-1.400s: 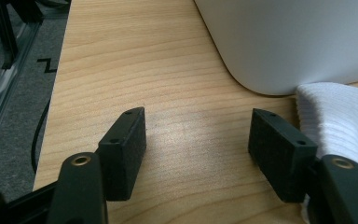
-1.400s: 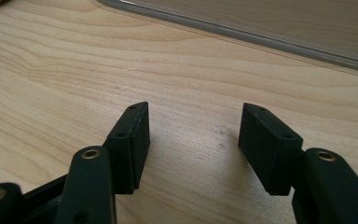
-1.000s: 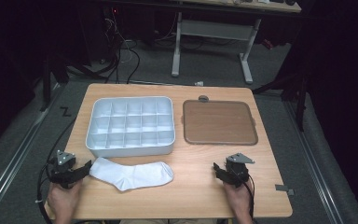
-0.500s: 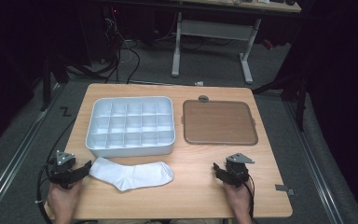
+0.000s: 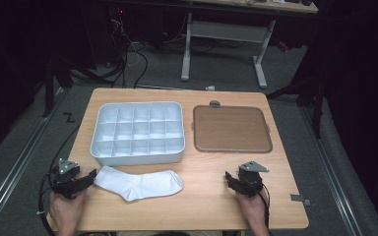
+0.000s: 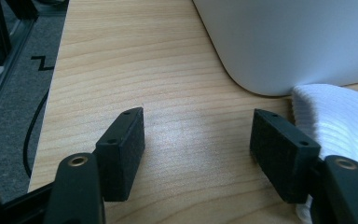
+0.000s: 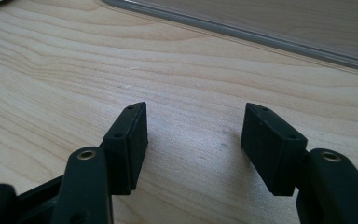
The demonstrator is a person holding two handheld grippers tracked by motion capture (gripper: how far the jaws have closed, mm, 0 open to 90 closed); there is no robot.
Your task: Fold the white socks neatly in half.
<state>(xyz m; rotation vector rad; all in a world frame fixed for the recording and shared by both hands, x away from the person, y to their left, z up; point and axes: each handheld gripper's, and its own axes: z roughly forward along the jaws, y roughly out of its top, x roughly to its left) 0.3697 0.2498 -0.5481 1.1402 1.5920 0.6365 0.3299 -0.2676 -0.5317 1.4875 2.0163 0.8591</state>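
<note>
left gripper (image 5: 89,175) jaws apart beside white sock (image 5: 140,184) cuff; slide right, straddle cuff, pinch; right gripper (image 5: 230,178) jaws apart, idle

The table (image 5: 206,206) is surfaced in pale wood with visible grain and a smooth, faintly sheened finish. The sock (image 5: 140,183) is made of white ribbed knit cloth. The compartment tray (image 5: 139,153) is formed of smooth, matt, light plastic. The lid (image 5: 230,129) is finished in matt brown. Black matt pads (image 6: 123,142) are fitted to the left gripper (image 6: 196,140).
</note>
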